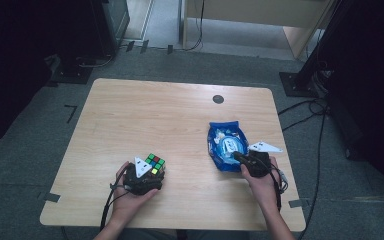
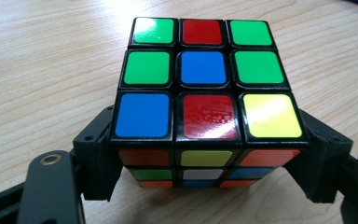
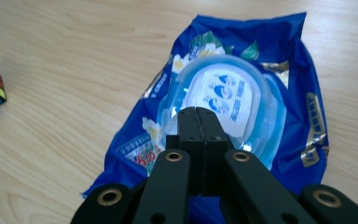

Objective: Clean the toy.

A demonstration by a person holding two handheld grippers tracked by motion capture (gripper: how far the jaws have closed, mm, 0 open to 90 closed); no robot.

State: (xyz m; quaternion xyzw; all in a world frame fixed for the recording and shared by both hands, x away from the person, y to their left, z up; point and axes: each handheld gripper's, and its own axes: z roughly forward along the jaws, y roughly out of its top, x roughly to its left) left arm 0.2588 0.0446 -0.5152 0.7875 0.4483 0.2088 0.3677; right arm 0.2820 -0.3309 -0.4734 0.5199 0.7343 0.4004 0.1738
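- Lower left of the high view: left gripper (image 1: 147, 175) straddles the puzzle cube (image 1: 155, 163) on the wooden surface (image 1: 145, 115). In the left gripper view its jaws flank the cube's (image 2: 205, 93) lower sides; contact unclear, so I cannot tell grip from release.
- Centre right: blue wet-wipes pack (image 1: 226, 145) lies flat, lid (image 3: 226, 95) closed.
- Right gripper (image 1: 240, 157) clenched, holding nothing, tip (image 3: 196, 114) over the lid.
- Judgement: step looks like opening the lid; next needs the tip under its edge.
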